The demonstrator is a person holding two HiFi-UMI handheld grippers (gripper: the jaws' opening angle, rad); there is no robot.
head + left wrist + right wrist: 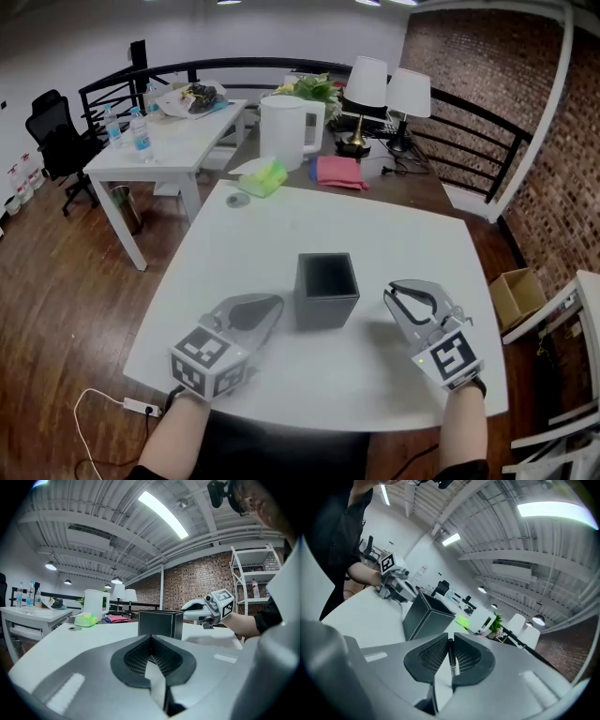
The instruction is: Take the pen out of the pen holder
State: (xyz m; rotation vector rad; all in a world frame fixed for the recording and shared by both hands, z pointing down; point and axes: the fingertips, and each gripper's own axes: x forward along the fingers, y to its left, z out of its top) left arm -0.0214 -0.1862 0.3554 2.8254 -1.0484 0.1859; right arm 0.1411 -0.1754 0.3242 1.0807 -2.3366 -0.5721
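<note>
Pen point(450, 654) sits clamped in the jaws of the right gripper point(450, 638); pen holder point(324, 310) looks empty, left gripper point(151, 639) jaws closed.

1. Bright, even room light; the ceiling strip light point(164, 513) blows out white in the left gripper view.
2. Only faint, soft shadows around the pen holder point(326, 291) on the white table point(394, 244).
3. Gripper views bend hard at the edges, corners dark.

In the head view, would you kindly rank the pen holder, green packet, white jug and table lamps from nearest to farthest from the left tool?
From the left tool:
1. Pen holder, just to its right.
2. Green packet, well beyond the holder.
3. White jug, behind the packet.
4. Table lamps, farthest back, right.
</note>
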